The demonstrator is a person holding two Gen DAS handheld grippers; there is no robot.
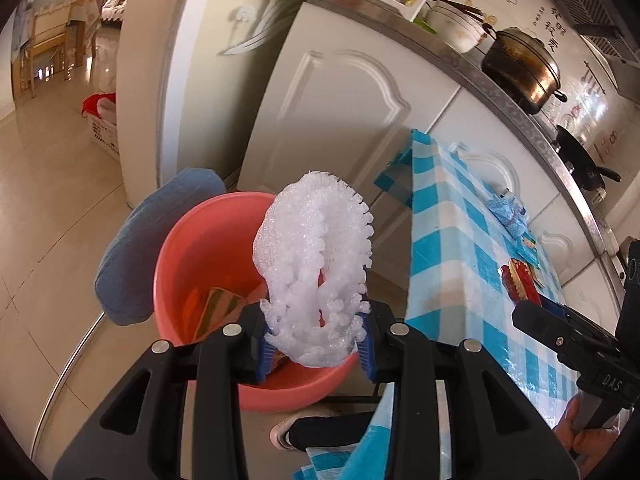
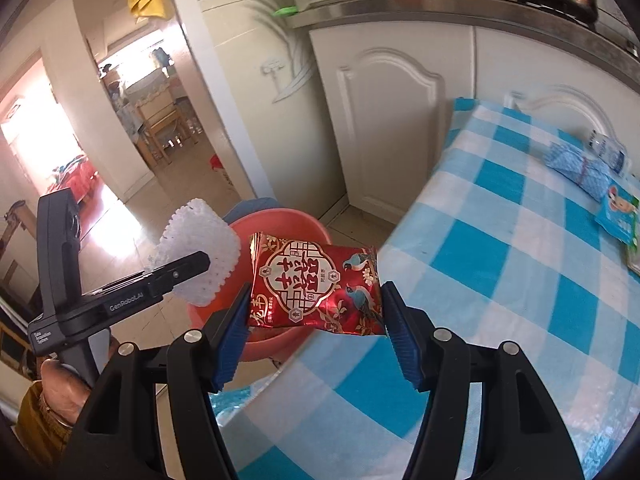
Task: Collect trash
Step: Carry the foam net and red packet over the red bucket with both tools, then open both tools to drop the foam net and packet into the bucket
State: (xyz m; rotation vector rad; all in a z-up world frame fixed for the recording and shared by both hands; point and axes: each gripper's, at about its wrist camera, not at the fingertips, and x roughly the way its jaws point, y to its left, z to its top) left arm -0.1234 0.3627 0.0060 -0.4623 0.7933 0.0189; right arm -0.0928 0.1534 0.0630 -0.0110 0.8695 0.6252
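My left gripper (image 1: 318, 342) is shut on a white foam net sleeve (image 1: 320, 256) and holds it over the pink bucket (image 1: 180, 264), which has wrappers inside. The sleeve also shows in the right wrist view (image 2: 200, 248). My right gripper (image 2: 316, 332) is shut on a red snack packet (image 2: 316, 284), held above the table's left edge next to the bucket (image 2: 280, 220). The packet also shows in the left wrist view (image 1: 518, 278). More trash lies on the blue checked tablecloth (image 2: 500, 264): a blue wrapped bundle (image 2: 576, 168), a small bottle (image 2: 606, 150) and a blue packet (image 2: 618, 212).
White kitchen cabinets (image 1: 340, 112) stand behind the table, with a pot (image 1: 520, 68) and bowls on the counter. A blue cushion (image 1: 136, 248) lies beside the bucket. A white basket (image 1: 102, 128) sits on the tiled floor at left. My shoe (image 1: 296, 432) is below the bucket.
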